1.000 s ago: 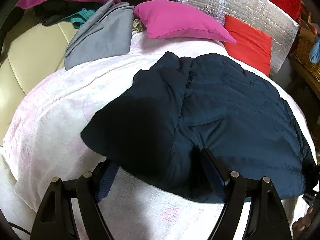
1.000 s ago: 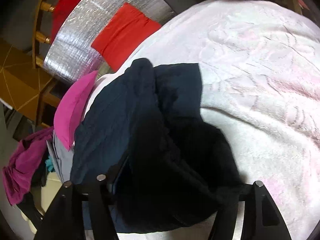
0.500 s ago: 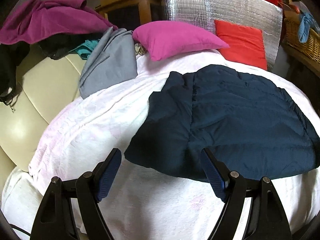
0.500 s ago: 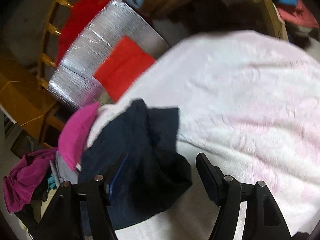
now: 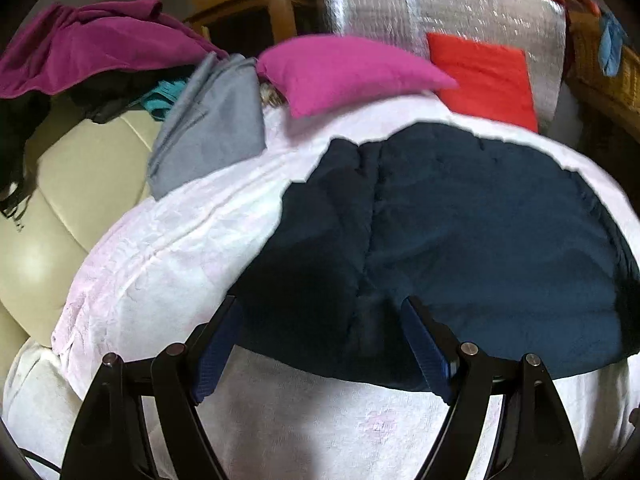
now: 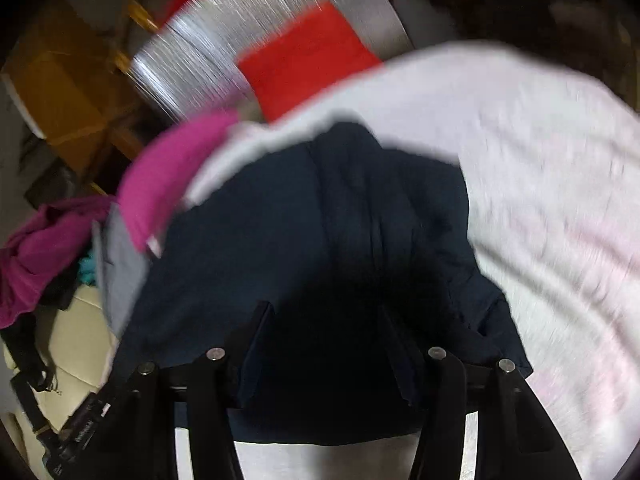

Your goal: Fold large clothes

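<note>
Both my grippers dropped back toward the dark navy quilted jacket — left gripper wide at its 6 o'clock hem, right gripper wide too — ready to fold.

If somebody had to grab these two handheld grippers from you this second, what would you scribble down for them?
Left gripper: open, holding nothing, at the near edge of the navy quilted jacket.
Right gripper: open, over the jacket's near end; the view is blurred, so contact is unclear.
The jacket lies on the pale pink blanket, with one side already folded over the middle.
Left: finish the folds. The grey garment beside the magenta pillow lies loosely bundled.
</note>
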`<move>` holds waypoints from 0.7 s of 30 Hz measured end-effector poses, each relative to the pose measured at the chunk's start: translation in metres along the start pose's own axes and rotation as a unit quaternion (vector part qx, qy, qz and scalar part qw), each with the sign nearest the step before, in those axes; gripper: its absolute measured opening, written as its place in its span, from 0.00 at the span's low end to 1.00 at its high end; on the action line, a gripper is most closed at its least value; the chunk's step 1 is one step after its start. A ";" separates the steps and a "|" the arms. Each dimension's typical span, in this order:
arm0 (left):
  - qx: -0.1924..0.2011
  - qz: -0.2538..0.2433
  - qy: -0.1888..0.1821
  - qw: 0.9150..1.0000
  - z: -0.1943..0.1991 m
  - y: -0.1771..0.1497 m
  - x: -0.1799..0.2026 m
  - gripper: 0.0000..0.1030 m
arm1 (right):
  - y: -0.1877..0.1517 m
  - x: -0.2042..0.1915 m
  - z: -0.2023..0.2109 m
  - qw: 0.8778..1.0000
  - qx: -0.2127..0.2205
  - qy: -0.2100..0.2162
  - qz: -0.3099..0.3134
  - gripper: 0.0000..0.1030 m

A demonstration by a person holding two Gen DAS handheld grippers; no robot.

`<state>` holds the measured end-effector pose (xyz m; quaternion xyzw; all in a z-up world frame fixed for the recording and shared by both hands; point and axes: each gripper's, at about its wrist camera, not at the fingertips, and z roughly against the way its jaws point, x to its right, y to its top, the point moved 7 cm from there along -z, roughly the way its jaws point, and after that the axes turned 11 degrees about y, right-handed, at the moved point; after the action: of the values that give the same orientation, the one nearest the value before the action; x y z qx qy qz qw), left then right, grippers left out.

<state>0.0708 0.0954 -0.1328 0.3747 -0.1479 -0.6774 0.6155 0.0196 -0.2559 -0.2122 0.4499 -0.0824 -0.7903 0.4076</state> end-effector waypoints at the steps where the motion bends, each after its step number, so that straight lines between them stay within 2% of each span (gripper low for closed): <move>1: 0.000 -0.003 0.000 1.000 -0.003 -0.001 0.002 0.79 | 0.002 -0.004 -0.003 1.000 0.001 -0.004 0.005 0.55; 6: -0.008 0.003 -0.003 1.000 -0.012 -0.003 0.002 0.79 | 0.006 -0.015 0.006 1.000 0.005 -0.011 0.020 0.55; 9: -0.023 0.016 -0.013 1.000 -0.014 0.000 0.000 0.79 | 0.024 -0.027 0.024 0.998 0.045 0.008 0.031 0.55; 11: -0.019 0.030 -0.028 0.999 -0.011 0.012 -0.001 0.79 | 0.041 -0.036 0.030 0.997 0.069 0.033 0.033 0.59; 15: -0.004 0.058 -0.051 0.997 -0.015 0.045 0.005 0.83 | 0.065 -0.048 0.010 0.996 0.060 0.052 0.030 0.59; 18: -0.034 0.044 -0.030 0.998 -0.042 0.064 0.016 0.83 | 0.080 -0.054 -0.009 0.996 0.048 0.062 0.033 0.59; 21: -0.099 0.043 -0.014 0.994 -0.084 0.061 0.023 0.83 | 0.091 -0.041 -0.033 0.997 0.036 0.063 0.011 0.59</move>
<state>0.1742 0.0831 -0.1568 0.2961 -0.1046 -0.6666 0.6761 0.1080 -0.2784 -0.1593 0.5122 -0.0900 -0.7523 0.4044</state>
